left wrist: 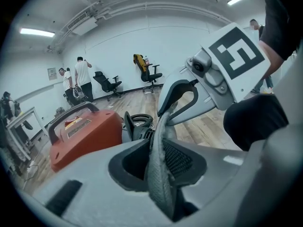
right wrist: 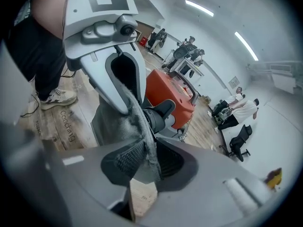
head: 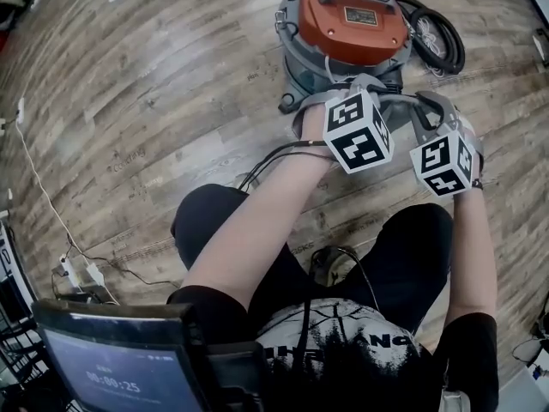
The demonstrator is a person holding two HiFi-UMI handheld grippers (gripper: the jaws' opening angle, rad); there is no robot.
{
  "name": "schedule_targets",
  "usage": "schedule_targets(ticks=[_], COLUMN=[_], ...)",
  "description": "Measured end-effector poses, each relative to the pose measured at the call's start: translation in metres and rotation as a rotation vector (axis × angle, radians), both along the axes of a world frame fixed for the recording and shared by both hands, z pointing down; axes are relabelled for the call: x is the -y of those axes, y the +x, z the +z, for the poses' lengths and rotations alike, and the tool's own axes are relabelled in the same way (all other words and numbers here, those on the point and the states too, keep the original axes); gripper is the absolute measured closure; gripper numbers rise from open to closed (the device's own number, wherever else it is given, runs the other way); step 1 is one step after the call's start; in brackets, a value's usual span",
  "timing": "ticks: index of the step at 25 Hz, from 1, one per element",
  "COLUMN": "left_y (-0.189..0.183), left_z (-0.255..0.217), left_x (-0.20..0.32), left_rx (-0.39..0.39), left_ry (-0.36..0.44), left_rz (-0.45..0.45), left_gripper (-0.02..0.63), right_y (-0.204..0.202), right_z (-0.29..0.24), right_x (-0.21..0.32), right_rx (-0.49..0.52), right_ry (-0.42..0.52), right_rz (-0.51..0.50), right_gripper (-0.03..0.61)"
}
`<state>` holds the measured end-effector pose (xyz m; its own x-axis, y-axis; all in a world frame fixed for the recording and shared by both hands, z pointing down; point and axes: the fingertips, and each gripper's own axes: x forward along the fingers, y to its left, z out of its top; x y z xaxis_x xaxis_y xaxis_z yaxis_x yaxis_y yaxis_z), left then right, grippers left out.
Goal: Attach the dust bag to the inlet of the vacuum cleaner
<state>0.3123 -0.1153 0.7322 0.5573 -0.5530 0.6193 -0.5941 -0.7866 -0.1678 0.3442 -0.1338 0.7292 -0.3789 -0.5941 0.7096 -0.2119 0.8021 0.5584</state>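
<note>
The vacuum cleaner (head: 352, 11), with an orange lid on a grey drum, stands on the wood floor in front of the seated person. Both grippers are held close together at its near side. In the left gripper view my left gripper (left wrist: 158, 162) is shut on an edge of the grey felt dust bag (left wrist: 161, 141), and the black inlet (left wrist: 137, 126) shows just behind it. My right gripper (right wrist: 147, 162) is shut on another part of the bag (right wrist: 113, 122), which stretches up to the left gripper's jaws. The inlet tube (right wrist: 158, 115) pokes out beside the fabric. In the head view the marker cubes hide most of the bag (head: 390, 101).
A coiled black hose (head: 433, 37) lies right of the vacuum. Cables (head: 51, 213) trail across the floor at the left, and a screen (head: 120, 367) sits by the person's knee. Several people (left wrist: 83, 77) and office chairs stand far off by the wall.
</note>
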Motion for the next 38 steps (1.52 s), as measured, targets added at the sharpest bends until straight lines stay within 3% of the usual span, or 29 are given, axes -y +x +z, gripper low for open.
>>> schedule_targets(ticks=[6, 9, 11, 13, 16, 18, 20, 27, 32, 38], left_y=[-0.007, -0.013, -0.02, -0.028, -0.039, -0.047, -0.056, -0.086, -0.123, -0.182], left_z=[-0.012, -0.027, -0.036, -0.051, -0.076, -0.084, -0.085, -0.085, -0.08, -0.105], left_x=[-0.008, -0.012, -0.014, -0.015, -0.018, -0.019, -0.021, -0.023, -0.019, -0.015], left_rx=[-0.004, -0.028, -0.047, -0.084, -0.157, -0.188, -0.202, -0.273, -0.316, -0.461], left_ry=[0.032, 0.061, 0.079, 0.109, 0.169, 0.195, 0.195, 0.171, 0.145, 0.147], left_rz=[0.012, 0.009, 0.001, -0.012, -0.04, -0.057, -0.068, -0.095, -0.152, -0.227], left_gripper=[0.388, 0.37, 0.37, 0.392, 0.506, 0.611, 0.611, 0.612, 0.612, 0.612], right_y=[0.006, 0.012, 0.009, 0.003, -0.01, -0.022, -0.036, -0.053, -0.082, -0.132], right_z=[-0.01, -0.025, -0.047, -0.074, -0.099, -0.107, -0.111, -0.102, -0.093, -0.112], right_x=[-0.009, -0.011, -0.013, -0.015, -0.019, -0.02, -0.021, -0.018, -0.018, -0.031], right_rx=[0.083, 0.147, 0.246, 0.361, 0.487, 0.559, 0.638, 0.724, 0.761, 0.852], right_ry=[-0.051, -0.047, -0.028, 0.001, 0.022, 0.033, 0.036, -0.007, -0.051, -0.172], right_rz=[-0.001, 0.007, 0.014, 0.017, 0.007, -0.009, -0.022, 0.007, -0.036, -0.103], right_gripper=[0.334, 0.31, 0.311, 0.341, 0.411, 0.503, 0.574, 0.574, 0.574, 0.574])
